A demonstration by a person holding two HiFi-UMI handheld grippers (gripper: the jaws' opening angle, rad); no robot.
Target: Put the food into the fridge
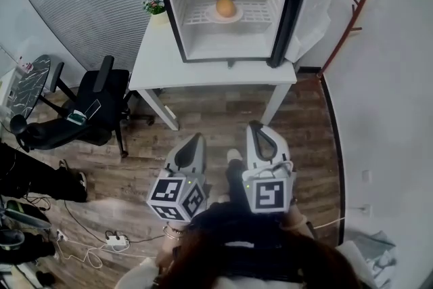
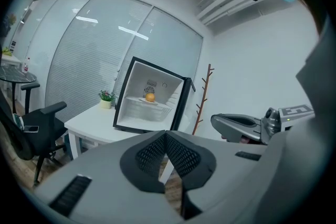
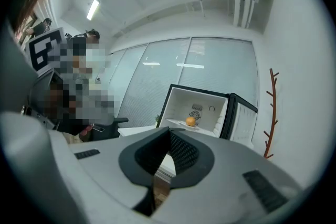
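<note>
A small black fridge stands open on a white table, with its door swung to the right. Inside, an orange rests on a white plate on the wire shelf; it also shows as the orange and the orange in the two gripper views. My left gripper and right gripper are held close to my body over the wooden floor, well short of the table. Both point toward the fridge. The left gripper and the right gripper are shut with nothing between the pads.
A black office chair stands left of the table. A potted plant sits on the table's back left corner. A red-brown coat rack leans by the right wall. Cables and a power strip lie on the floor at lower left.
</note>
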